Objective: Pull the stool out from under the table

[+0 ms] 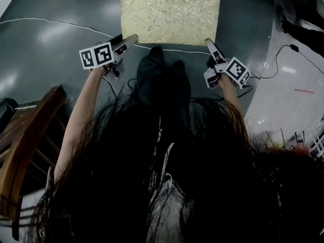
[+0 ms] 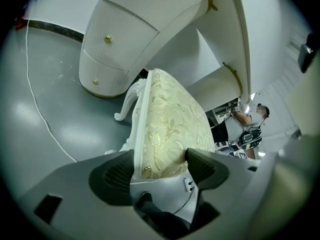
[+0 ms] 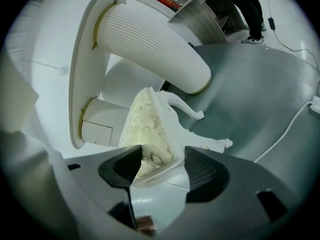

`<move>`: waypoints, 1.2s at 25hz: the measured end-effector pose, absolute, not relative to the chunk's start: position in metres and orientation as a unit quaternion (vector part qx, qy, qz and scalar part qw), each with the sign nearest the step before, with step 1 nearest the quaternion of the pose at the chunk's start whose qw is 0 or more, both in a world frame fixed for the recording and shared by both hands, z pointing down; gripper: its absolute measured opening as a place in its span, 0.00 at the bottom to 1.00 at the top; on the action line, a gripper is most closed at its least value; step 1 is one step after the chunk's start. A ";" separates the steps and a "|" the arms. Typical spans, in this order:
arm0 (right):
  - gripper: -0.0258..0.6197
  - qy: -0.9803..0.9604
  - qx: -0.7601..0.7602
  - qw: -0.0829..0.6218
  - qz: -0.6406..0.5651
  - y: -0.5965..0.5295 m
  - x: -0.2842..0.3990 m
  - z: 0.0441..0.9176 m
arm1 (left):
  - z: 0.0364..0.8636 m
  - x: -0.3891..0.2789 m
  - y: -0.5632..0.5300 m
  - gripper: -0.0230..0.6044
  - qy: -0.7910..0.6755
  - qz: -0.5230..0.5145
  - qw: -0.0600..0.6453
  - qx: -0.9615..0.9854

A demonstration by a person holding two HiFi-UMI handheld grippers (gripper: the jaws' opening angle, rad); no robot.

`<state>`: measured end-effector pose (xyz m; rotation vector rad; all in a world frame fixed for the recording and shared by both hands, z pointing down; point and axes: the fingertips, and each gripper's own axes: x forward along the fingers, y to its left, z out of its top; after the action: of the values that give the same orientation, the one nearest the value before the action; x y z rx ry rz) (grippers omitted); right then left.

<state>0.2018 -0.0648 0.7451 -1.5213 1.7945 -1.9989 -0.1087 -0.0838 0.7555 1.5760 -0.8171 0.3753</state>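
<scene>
The stool (image 1: 169,11) has a gold floral cushion and a white carved frame, and it stands on the grey floor just ahead of my feet. My left gripper (image 1: 129,40) clamps its near left corner. In the left gripper view the cushion edge (image 2: 170,129) fills the gap between both fingers of that gripper (image 2: 160,166). My right gripper (image 1: 211,47) holds the near right corner. In the right gripper view the seat corner (image 3: 145,124) sits pinched between the pads of the gripper (image 3: 162,166). The far end of the stool lies under the white table (image 2: 165,14).
A white dressing table with a ribbed pedestal (image 3: 150,49) and a drawer unit (image 2: 115,49) stands behind the stool. A white cable (image 1: 50,23) runs across the floor. A wooden chair (image 1: 25,151) is at my left. A person (image 2: 247,126) stands farther back.
</scene>
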 end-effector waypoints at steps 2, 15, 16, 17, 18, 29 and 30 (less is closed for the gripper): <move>0.47 0.569 -0.493 0.023 -0.658 -0.063 0.200 0.746 | 0.756 -0.109 -0.086 0.58 -0.347 0.179 0.622 0.679; 0.47 0.552 -0.475 -0.031 -0.685 -0.061 0.201 0.744 | 0.751 -0.113 -0.081 0.58 -0.354 0.215 0.643 0.644; 0.47 0.553 -0.473 -0.041 -0.684 -0.061 0.202 0.743 | 0.750 -0.114 -0.080 0.58 -0.352 0.225 0.641 0.644; 0.47 0.555 -0.474 -0.055 -0.681 -0.060 0.203 0.743 | 0.748 -0.114 -0.078 0.58 -0.348 0.236 0.637 0.646; 0.47 0.558 -0.477 -0.072 -0.676 -0.059 0.205 0.742 | 0.744 -0.113 -0.077 0.58 -0.344 0.246 0.632 0.650; 0.47 0.680 -0.452 -0.161 -0.554 -0.086 0.196 0.630 | 0.624 -0.093 -0.106 0.58 -0.340 0.205 0.533 0.747; 0.47 0.692 -0.448 -0.152 -0.546 -0.090 0.191 0.611 | 0.607 -0.089 -0.106 0.58 -0.336 0.202 0.520 0.759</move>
<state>0.1913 -0.0899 0.6105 -1.5614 2.4119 -1.9032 -0.0891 -0.1062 0.6072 1.8187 -0.8051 0.4849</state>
